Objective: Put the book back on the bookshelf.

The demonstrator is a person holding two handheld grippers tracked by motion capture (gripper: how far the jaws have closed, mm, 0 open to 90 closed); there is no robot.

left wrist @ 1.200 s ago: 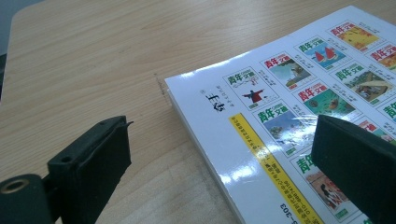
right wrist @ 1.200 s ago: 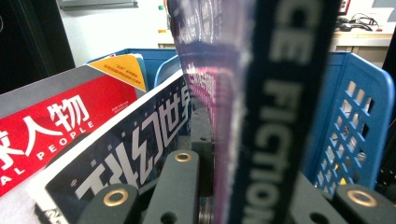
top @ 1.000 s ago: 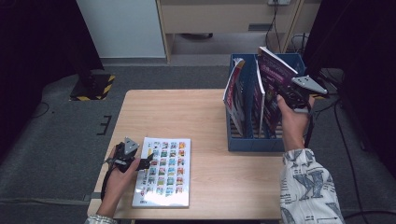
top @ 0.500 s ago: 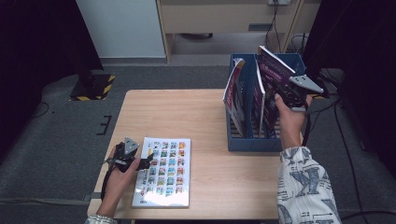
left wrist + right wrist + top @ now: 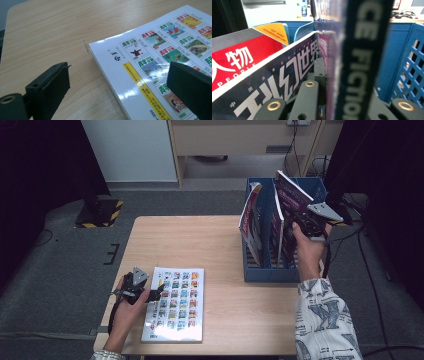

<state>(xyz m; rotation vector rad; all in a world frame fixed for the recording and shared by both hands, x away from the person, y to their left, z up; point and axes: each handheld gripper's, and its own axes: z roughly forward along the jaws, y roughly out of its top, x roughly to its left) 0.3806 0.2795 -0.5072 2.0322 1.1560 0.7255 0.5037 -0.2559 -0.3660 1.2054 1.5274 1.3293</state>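
A magazine (image 5: 175,305) with a grid of small cover pictures lies flat near the table's front left. My left gripper (image 5: 150,292) rests low at its left edge. In the left gripper view its jaws stand wide apart astride the near corner of the magazine (image 5: 155,57), so the left gripper (image 5: 118,87) is open. My right gripper (image 5: 305,220) is shut on a purple magazine (image 5: 290,195), held upright and tilted over the blue file box (image 5: 270,272). In the right gripper view the dark spine of that magazine (image 5: 362,57) is pinched in my right gripper (image 5: 329,82).
Inside the box, other magazines (image 5: 250,220) stand on edge, among them a red one (image 5: 237,65) and a dark blue one (image 5: 274,87). The box's lattice wall (image 5: 409,65) is close on the right. The wooden table (image 5: 200,240) ends just right of the box.
My right gripper has edged slightly left with the purple magazine still in it. The left gripper has kept still at the flat magazine's edge.
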